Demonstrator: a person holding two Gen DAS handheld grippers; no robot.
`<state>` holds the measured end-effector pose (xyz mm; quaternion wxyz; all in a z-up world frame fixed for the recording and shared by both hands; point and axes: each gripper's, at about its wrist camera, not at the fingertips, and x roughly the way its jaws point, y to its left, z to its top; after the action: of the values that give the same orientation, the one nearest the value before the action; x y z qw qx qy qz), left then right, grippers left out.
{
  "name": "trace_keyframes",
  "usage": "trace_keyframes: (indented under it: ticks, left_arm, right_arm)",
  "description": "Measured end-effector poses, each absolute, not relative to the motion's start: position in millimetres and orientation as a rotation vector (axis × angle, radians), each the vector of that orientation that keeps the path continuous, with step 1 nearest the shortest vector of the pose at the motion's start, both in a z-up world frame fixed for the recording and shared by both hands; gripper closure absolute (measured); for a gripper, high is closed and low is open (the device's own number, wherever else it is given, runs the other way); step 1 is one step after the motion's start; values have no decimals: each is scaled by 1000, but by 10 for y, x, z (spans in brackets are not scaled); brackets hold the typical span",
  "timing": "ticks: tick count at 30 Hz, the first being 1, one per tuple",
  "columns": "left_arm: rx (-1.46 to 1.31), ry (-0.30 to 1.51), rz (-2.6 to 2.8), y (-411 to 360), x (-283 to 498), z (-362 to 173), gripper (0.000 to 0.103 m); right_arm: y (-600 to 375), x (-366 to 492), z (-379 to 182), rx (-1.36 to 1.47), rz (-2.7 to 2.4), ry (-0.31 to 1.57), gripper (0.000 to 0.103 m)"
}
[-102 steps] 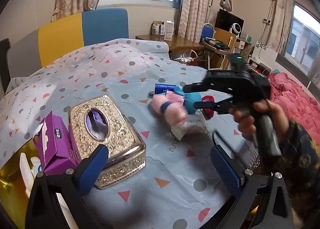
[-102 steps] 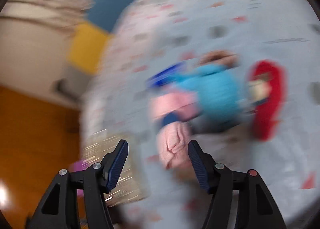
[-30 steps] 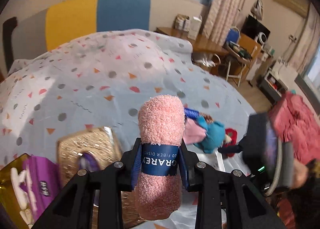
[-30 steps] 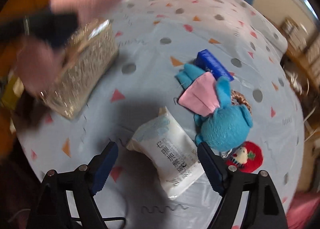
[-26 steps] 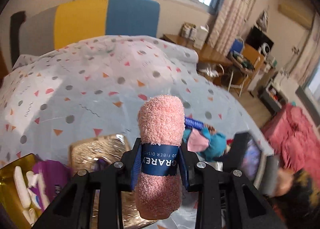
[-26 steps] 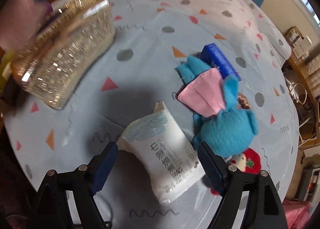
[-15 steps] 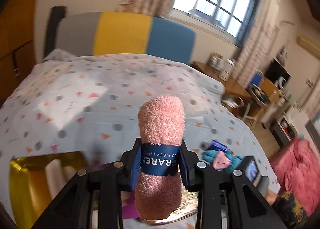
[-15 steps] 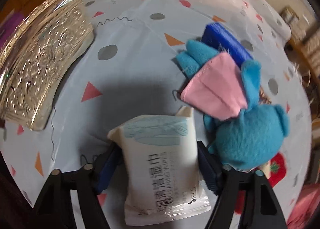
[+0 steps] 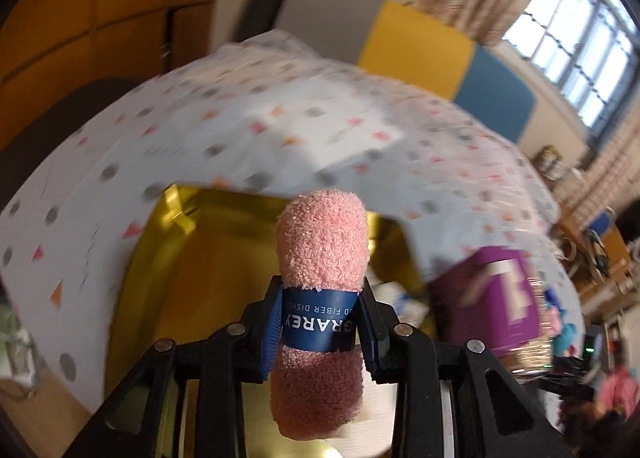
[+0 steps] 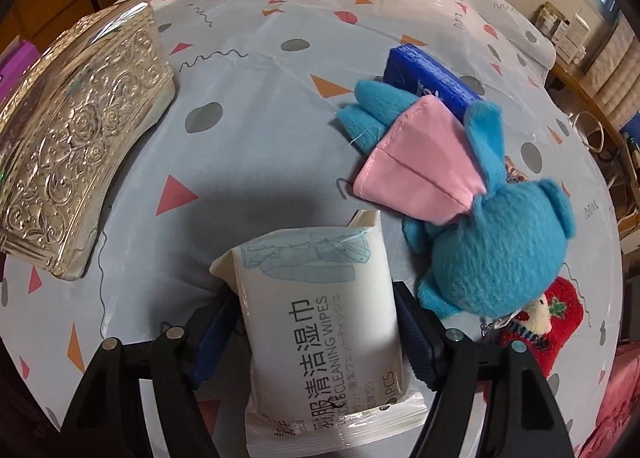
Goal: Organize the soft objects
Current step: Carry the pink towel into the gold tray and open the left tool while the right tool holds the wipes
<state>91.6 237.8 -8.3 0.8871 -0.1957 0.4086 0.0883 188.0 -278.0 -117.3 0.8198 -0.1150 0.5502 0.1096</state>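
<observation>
**Kid:** How much room do you have?

**Me:** My left gripper [image 9: 318, 332] is over the gold tray [image 9: 160, 258]. The tray floor ahead of my jaws looks bare and wide. Its far rim is just past the tip of what I hold. Past the rim, the spotted sheet [image 9: 240, 130] runs on far.

**Kid:** What are you holding?

**Me:** A pink fluffy towel roll [image 9: 322, 258] with a blue band. My left jaws are pulled in close and squeeze it on the band from both sides.

**Kid:** What is in the way?

**Me:** A purple box [image 9: 492, 298] sits to the right of my left jaws, very near. It is blurry.

**Kid:** And your other one?

**Me:** My right gripper [image 10: 316, 332] has a white pack of wipes [image 10: 324, 322] between its jaws. They have just been closing in. They are still wide, and the pads sit right at the pack's sides. A blue plush toy [image 10: 492, 254] with a pink cloth [image 10: 416, 162] on it is just to the right, close to my right finger. A red toy [image 10: 548, 314] is tucked under the plush. A dark blue pack [image 10: 428, 74] lies beyond it. A shiny silver box [image 10: 76, 138] stands off to the left, well apart. Ahead the sheet is free.

**Kid:** What changed?

**Me:** A second ago my left jaws were over the silver box. Now they are over the tray. My right jaws were above the wipes pack, and now they are down around it.
</observation>
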Motion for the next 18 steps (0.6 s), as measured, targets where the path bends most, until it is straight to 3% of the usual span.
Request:
trace_keyframes:
  ticks: [13,14,15,16,18]
  left_arm:
    - [-377,909,259,2618,1325,-538,63]
    - [-374,911,254,2609,1366,-538,52]
    - [-372,913,246,2598,1408,-539,35]
    - [-372,908,251,2589,1421,-529,28]
    - [-356,880,265,2554,1395,-455,25]
  right_arm:
    - [-2674,1735,-1131,-224,180,1178,31]
    - [-2671,1728,-1125,-227,174,1172,32]
    - [-2664,1719,-1117,-232,169,1166,32]
    - [-2626,1746,-1120,-236,167,1163,32]
    - [-2616,1725,-1116,-238,164,1157,32]
